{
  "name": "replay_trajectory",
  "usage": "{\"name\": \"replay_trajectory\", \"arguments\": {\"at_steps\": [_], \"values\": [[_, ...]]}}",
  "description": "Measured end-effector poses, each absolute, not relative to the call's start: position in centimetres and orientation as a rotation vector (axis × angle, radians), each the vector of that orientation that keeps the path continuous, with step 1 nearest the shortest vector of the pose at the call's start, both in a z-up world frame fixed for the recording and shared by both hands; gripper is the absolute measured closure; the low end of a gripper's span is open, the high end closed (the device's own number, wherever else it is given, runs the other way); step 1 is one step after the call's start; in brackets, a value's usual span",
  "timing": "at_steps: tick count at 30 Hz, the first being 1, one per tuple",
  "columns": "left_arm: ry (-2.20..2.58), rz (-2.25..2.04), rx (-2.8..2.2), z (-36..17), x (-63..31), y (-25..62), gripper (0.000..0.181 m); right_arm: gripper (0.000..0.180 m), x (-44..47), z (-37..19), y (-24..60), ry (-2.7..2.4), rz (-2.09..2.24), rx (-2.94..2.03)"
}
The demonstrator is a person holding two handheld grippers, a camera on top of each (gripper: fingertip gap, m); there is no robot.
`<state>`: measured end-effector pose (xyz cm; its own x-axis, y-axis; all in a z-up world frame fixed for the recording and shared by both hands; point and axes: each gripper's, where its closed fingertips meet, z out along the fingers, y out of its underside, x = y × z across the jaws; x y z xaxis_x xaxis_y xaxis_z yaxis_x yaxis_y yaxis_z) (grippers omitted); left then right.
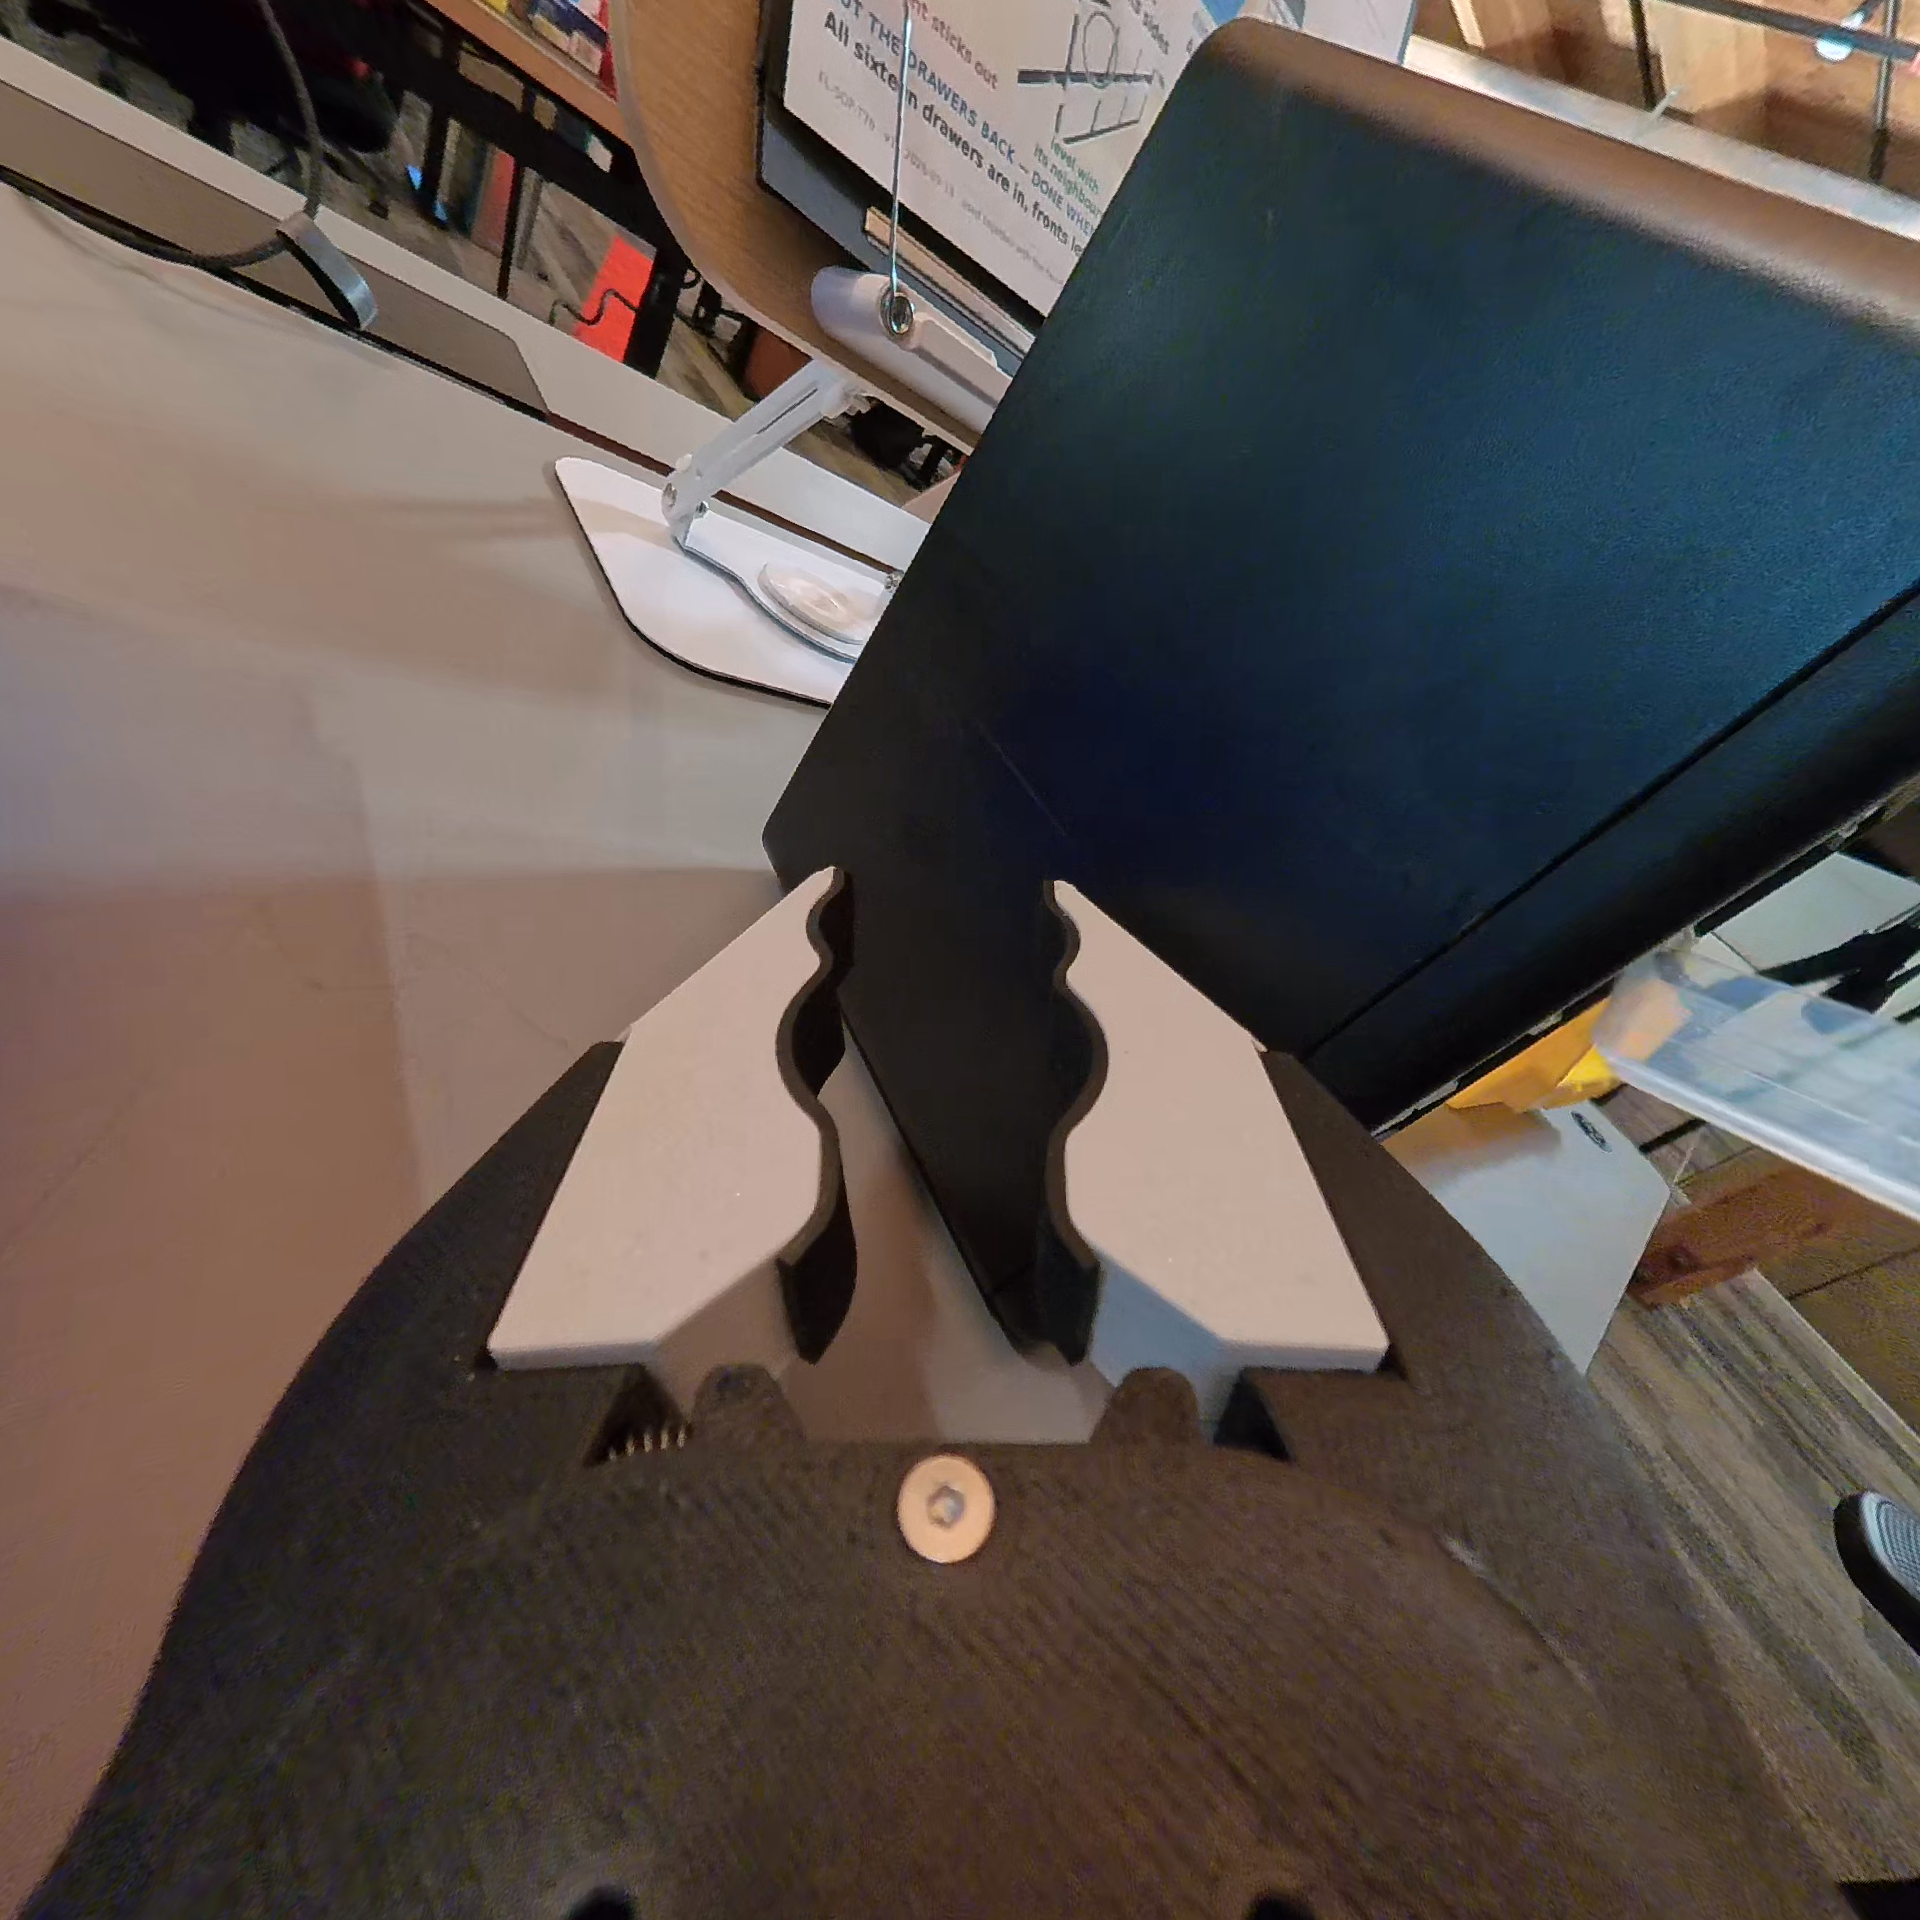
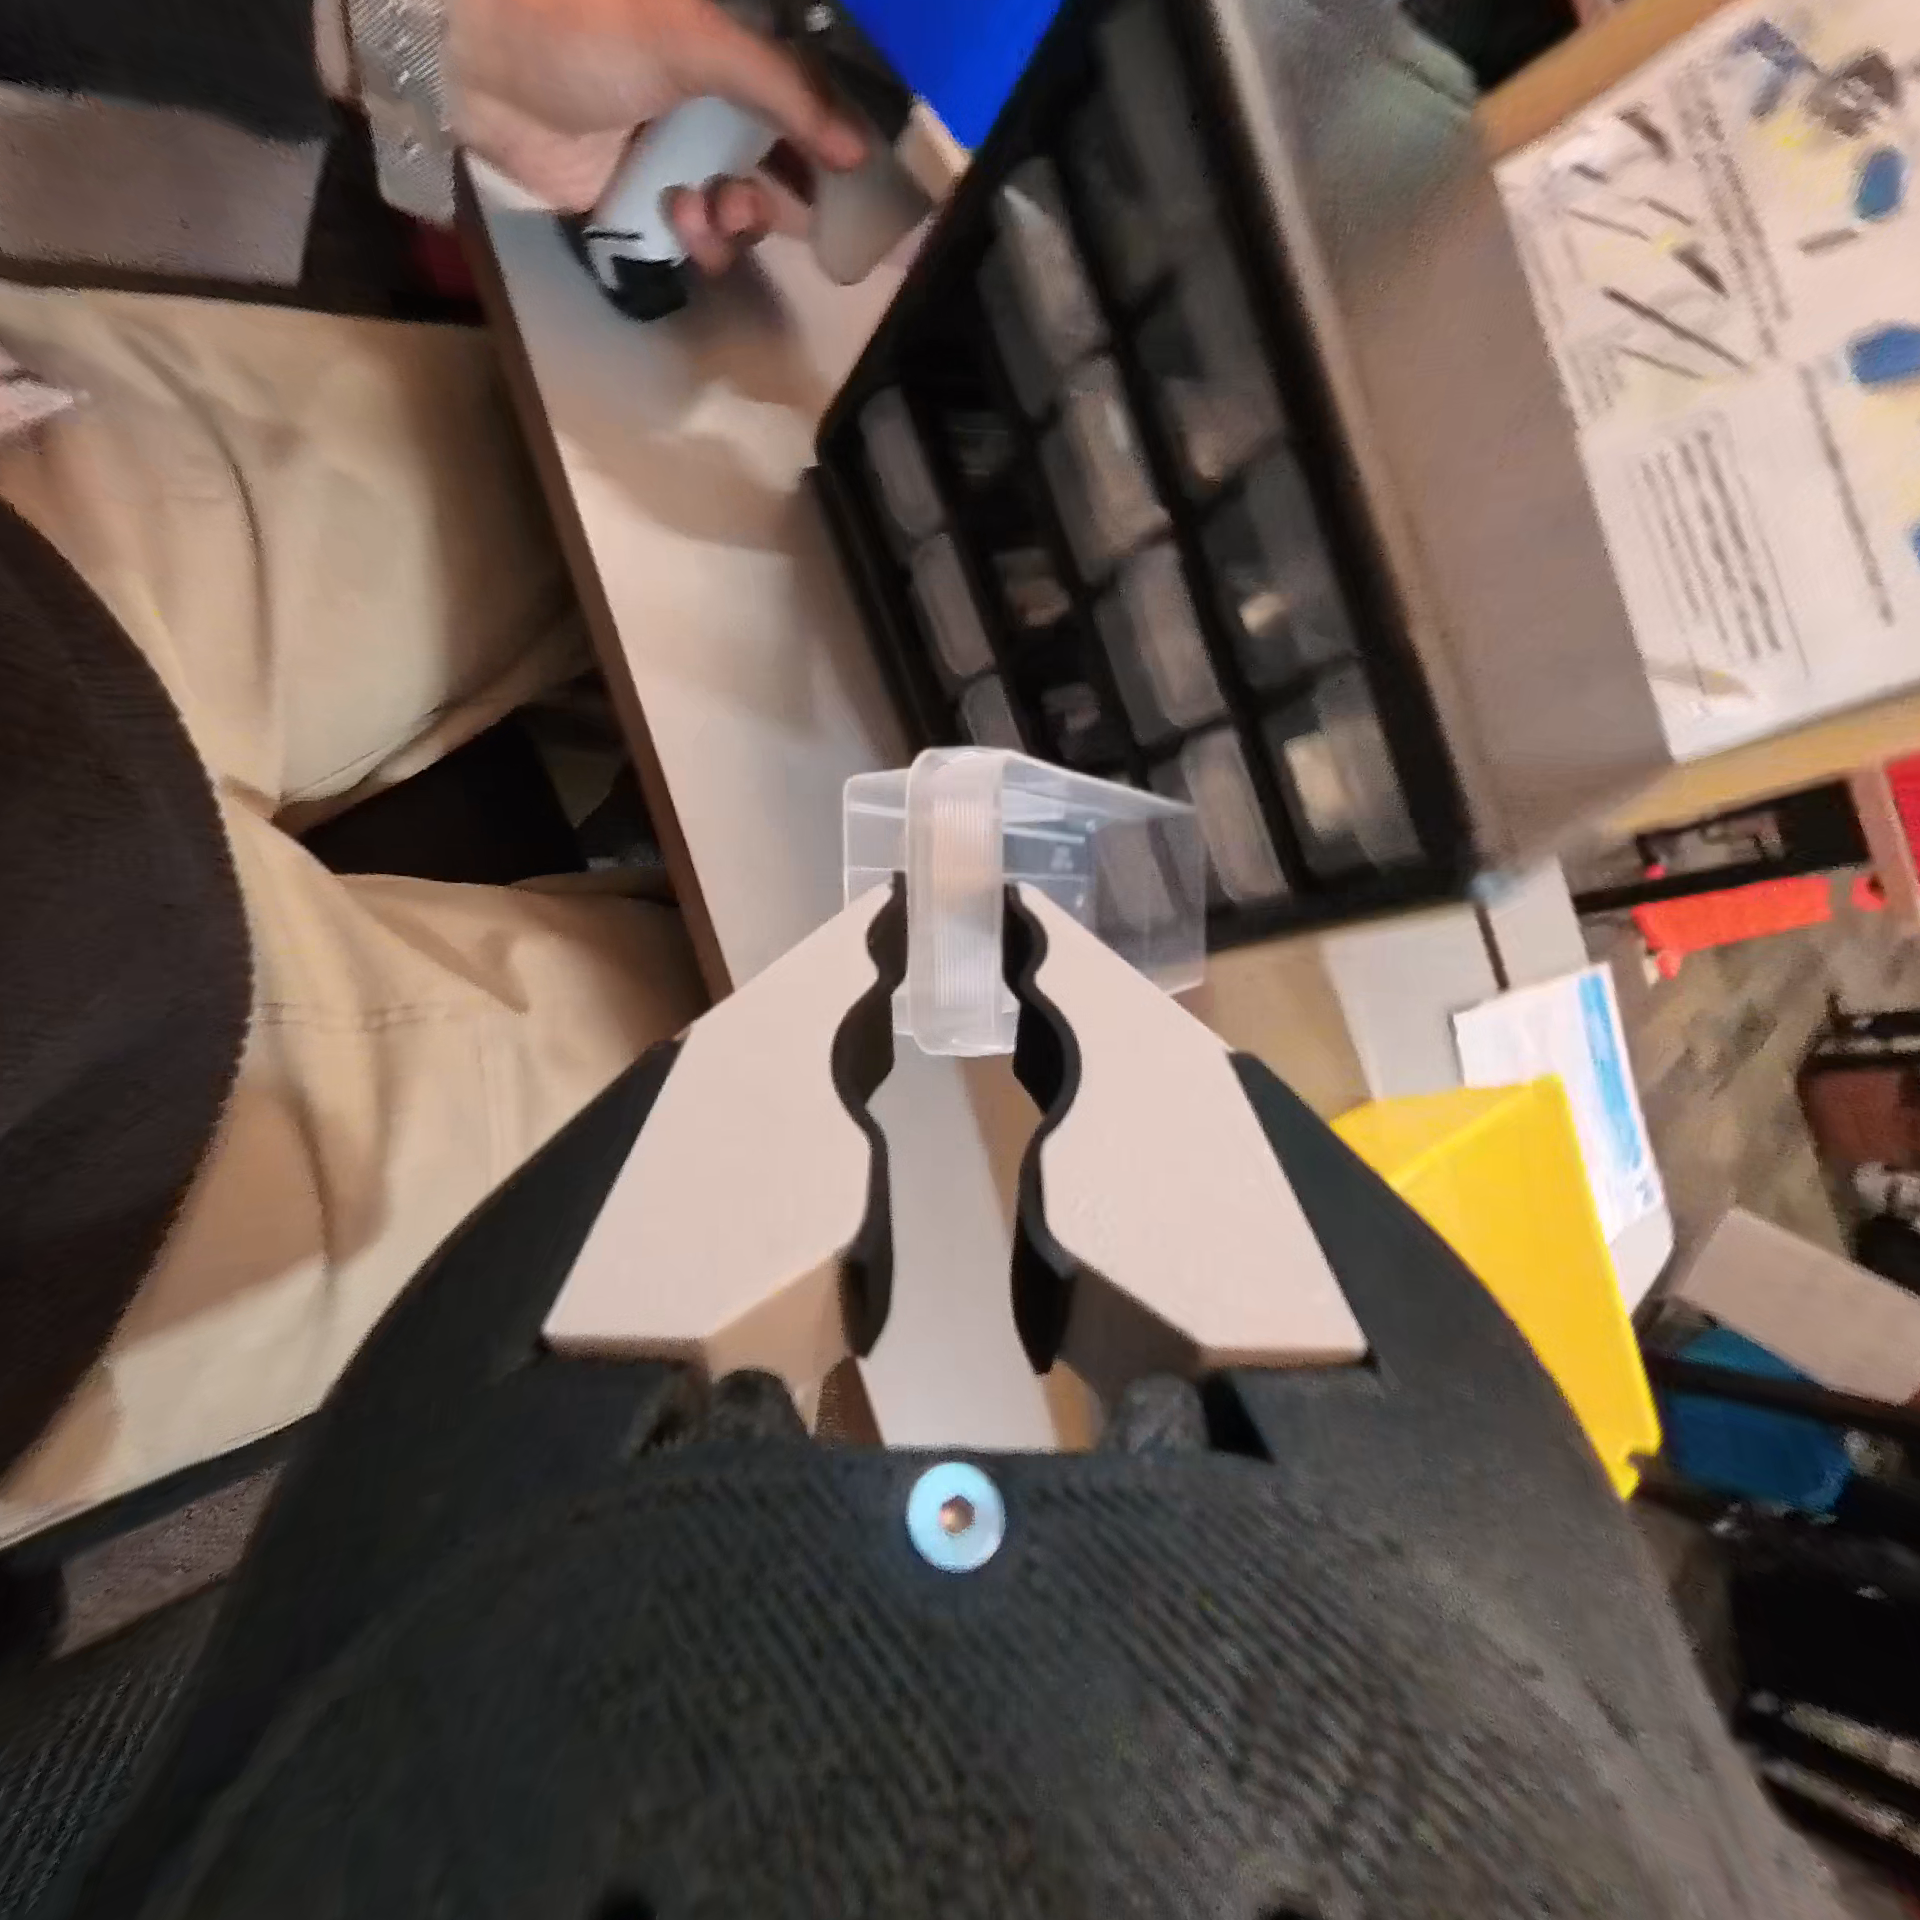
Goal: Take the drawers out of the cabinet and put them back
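The black cabinet [image 1: 1403, 540] fills the right of the left wrist view. My left gripper [image 1: 945, 899] is shut on its lower corner edge, which sits between the two fingers. In the right wrist view the cabinet [image 2: 904, 364] shows its front grid, with several clear drawers in it. My right gripper [image 2: 954, 904] is shut on the handle of a clear empty drawer [image 2: 1101, 862] and holds it out in front of the cabinet's lower rows. This drawer also shows in the left wrist view [image 1: 1766, 1039].
The cabinet stands on a beige table [image 1: 312, 727]. A white stand [image 1: 727, 582] with an instruction sheet is behind it. A yellow bin [image 2: 1507, 1247] sits lower right. A person's hand [image 2: 623, 125] holds the other gripper's handle, and their legs are left of the table edge.
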<state>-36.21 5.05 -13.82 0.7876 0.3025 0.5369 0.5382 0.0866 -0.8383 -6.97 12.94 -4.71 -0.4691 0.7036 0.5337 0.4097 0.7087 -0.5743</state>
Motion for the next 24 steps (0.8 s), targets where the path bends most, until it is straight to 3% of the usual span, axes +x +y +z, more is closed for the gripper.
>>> {"name": "replay_trajectory", "arguments": {"at_steps": [9, 16, 24], "values": [[-0.713, -0.206, -1.516, -13.9, -36.2, 5.2, 0.149, 0.164, -2.4, 2.6, 25.8, -1.670, 0.470, -1.177], [-0.700, -0.197, -1.526, -13.9, -35.6, 5.4, 0.149, 0.163, -5.2, -7.4, 40.3, -1.495, 0.132, -1.672], [-0.730, -0.252, -1.509, -14.1, -36.0, 5.3, 0.149, 0.163, -12.9, -13.3, 44.5, -1.431, 0.188, -1.816]]}}
